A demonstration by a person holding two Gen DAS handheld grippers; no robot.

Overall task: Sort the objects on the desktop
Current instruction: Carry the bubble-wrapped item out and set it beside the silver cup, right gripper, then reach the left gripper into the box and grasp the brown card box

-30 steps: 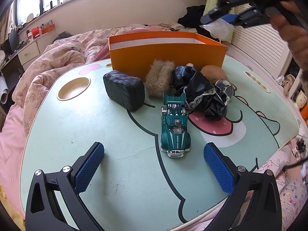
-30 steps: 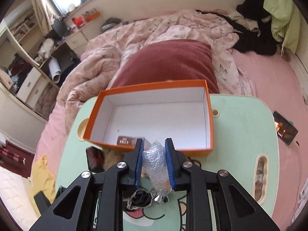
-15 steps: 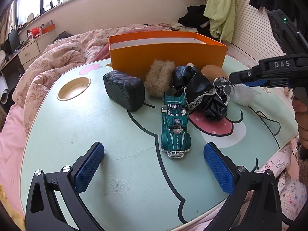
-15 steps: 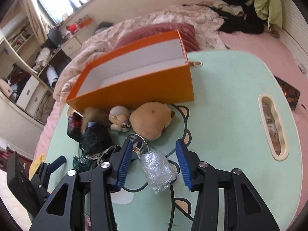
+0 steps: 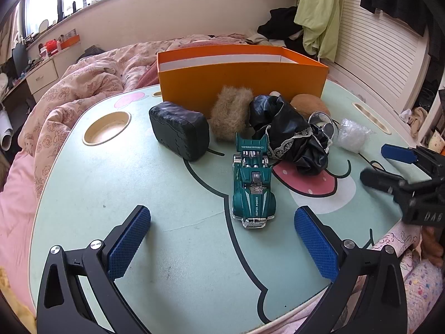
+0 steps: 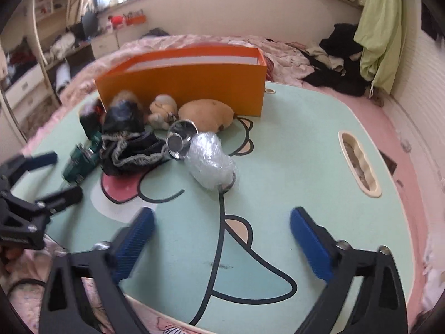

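Note:
An orange box [image 5: 242, 83] stands at the back of the green table [image 5: 139, 194]. In front of it lie a black pouch [image 5: 179, 130], a furry brown item [image 5: 232, 115], crumpled black fabric [image 5: 289, 136], a brown plush [image 6: 207, 114], a small doll [image 6: 162, 110], a metal funnel [image 6: 179, 139] and a plastic-wrap bundle [image 6: 211, 161]. A teal toy car [image 5: 251, 186] points at my left gripper [image 5: 222, 236], which is open and empty. My right gripper [image 6: 222, 239] is open and empty, low over the table, short of the bundle; it also shows in the left wrist view [image 5: 389, 164].
The table has a round cup recess [image 5: 107, 128] at the left and a slot handle [image 6: 358, 164] at the right. A pink bed [image 5: 83, 91] surrounds the table. A dresser [image 5: 41, 75] stands far left. Clothes [image 6: 347, 66] lie at the far right.
My right gripper carried the plastic-wrap bundle down from above the box, opened and left it on the table beside the funnel, then pulled back. My left gripper stayed still.

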